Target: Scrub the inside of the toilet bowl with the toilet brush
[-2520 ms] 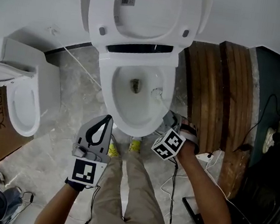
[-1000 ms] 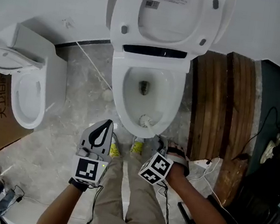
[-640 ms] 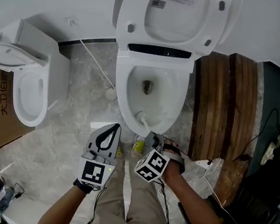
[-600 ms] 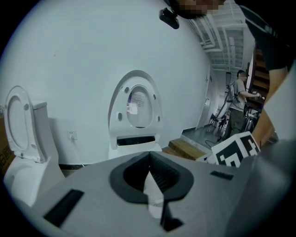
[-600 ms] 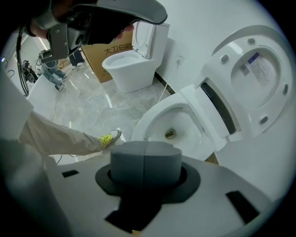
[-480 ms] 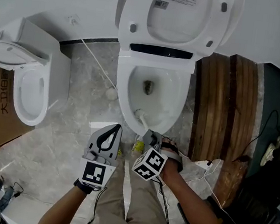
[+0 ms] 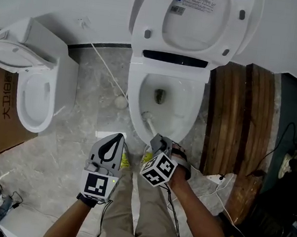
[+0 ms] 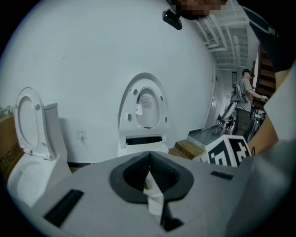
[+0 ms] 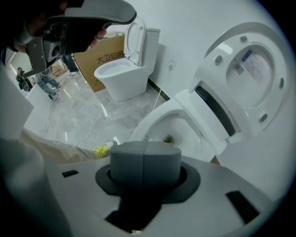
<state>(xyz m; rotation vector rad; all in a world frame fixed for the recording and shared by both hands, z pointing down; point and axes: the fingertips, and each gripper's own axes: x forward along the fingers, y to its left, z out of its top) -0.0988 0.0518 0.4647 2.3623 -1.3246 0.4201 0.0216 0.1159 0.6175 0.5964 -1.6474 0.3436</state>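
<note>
Right gripper (image 7: 158,140) fingers clench the toilet brush (image 7: 148,121); the brush head rests inside the toilet bowl (image 7: 194,110) at its front edge. Left gripper (image 7: 118,137) fingers are clenched and empty.

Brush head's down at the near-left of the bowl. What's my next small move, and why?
Probably sweep the toilet brush along the bowl wall toward its right side. The right claw is shut on the handle, and the head rests against the near-left wall, short of the drain.

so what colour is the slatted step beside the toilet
The step is dark brown wood with lengthwise planks, and shows best in the head view.
</note>
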